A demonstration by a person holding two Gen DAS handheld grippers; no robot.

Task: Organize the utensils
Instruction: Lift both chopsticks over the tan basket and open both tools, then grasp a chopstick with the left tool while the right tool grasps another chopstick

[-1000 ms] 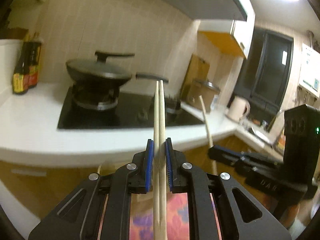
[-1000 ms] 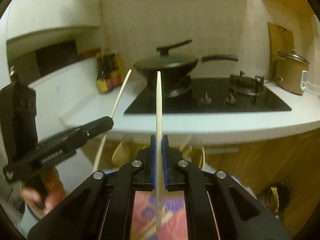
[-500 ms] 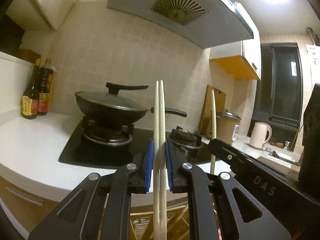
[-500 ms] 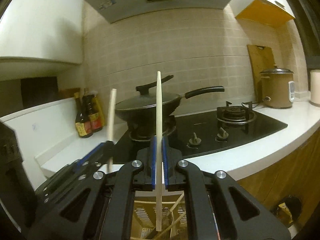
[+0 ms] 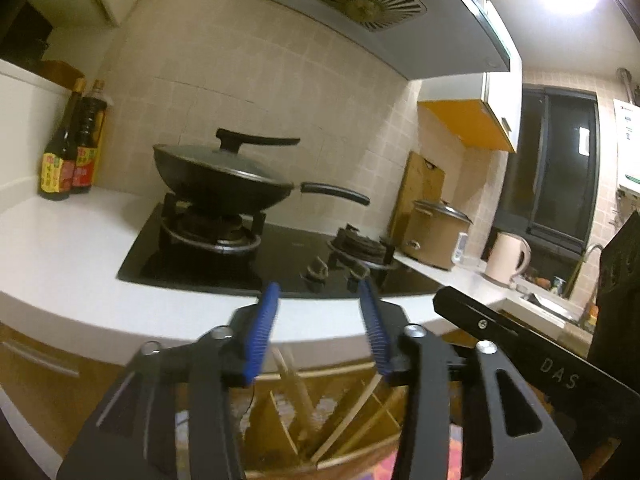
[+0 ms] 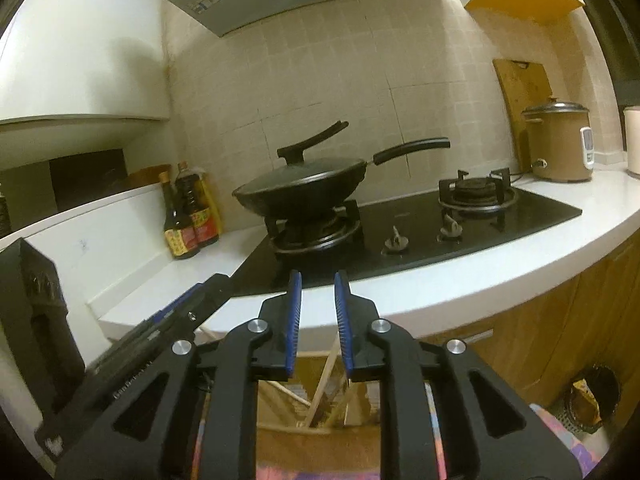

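Both tools are held with jaws apart and nothing between them: the left tool, then the right tool. Chopsticks are seen leaning in a wooden divided holder below, largely hidden by the tools' bodies.

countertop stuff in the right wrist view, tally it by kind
Sauce bottles: 2
Lidded wok: 1
Rice cooker: 1
Cutting board: 1
Total: 5
A pale jug at the frame edge is left out, too cropped to identify.
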